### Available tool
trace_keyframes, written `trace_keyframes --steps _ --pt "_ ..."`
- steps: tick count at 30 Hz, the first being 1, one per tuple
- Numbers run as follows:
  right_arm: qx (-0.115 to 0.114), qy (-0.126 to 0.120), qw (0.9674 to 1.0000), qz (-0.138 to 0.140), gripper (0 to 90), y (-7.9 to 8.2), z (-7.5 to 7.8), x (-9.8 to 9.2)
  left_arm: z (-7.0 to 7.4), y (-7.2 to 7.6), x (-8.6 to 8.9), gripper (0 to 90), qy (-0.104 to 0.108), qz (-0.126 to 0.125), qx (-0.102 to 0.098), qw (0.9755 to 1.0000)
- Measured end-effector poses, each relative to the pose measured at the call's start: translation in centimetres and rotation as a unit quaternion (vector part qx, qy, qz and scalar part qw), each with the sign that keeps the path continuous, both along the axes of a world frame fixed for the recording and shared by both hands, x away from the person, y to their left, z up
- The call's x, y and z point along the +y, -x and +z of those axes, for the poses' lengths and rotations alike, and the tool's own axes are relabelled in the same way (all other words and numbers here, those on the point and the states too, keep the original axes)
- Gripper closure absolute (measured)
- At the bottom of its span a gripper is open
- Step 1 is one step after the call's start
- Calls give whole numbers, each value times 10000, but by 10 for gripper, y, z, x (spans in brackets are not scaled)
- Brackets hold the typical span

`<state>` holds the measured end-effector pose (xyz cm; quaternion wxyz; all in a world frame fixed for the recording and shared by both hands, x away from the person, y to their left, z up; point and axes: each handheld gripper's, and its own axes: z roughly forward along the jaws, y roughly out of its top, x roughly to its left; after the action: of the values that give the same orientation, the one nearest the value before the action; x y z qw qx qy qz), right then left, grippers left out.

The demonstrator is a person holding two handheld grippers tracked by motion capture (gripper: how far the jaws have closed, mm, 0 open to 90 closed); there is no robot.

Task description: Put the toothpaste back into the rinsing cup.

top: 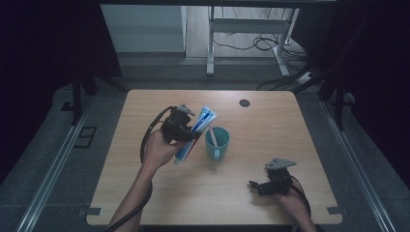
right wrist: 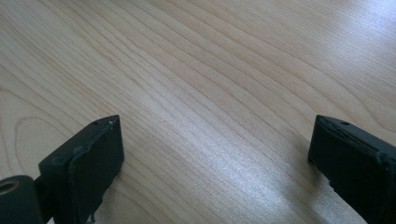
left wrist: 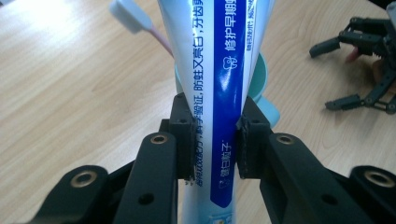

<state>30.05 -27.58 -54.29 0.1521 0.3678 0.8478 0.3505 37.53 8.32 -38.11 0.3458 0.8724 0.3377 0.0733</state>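
Observation:
My left gripper (top: pixel 191 133) is shut on a blue and white toothpaste tube (top: pixel 197 129), held slanted above the table just left of a teal cup (top: pixel 218 143). In the left gripper view the jaws (left wrist: pixel 217 135) clamp the tube (left wrist: pixel 224 79) across its width, with its printed side facing the camera. A toothbrush (top: pixel 211 135) stands in the cup; its white head (left wrist: pixel 130 16) shows past the tube, and the cup (left wrist: pixel 264 74) sits behind the tube. My right gripper (top: pixel 257 186) rests open near the table's front right, its pads (right wrist: pixel 95 154) wide apart over bare wood.
The wooden table (top: pixel 270 125) has a black round grommet (top: pixel 244 103) near its far edge. Beyond the table stand desk legs and loose cables (top: pixel 261 43) on the floor. The right gripper (left wrist: pixel 369 70) shows at the upper right of the left gripper view.

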Motion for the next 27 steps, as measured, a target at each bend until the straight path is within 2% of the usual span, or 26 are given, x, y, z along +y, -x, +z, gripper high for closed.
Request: trace_keyframes --steps 4,11,23,27 --pt "-1 0 10000 -2 33 0 0 0 3 -2 -2 726 138 25 -31 9999" --pt "-1 0 10000 -1 34 0 0 0 7 -6 -6 726 257 39 -113 9996" --pt "-4 1 10000 -10 35 0 0 0 13 -15 -17 727 445 80 -240 9987" --pt "-1 0 10000 -2 35 0 0 0 15 -17 -23 727 441 71 -315 9985"
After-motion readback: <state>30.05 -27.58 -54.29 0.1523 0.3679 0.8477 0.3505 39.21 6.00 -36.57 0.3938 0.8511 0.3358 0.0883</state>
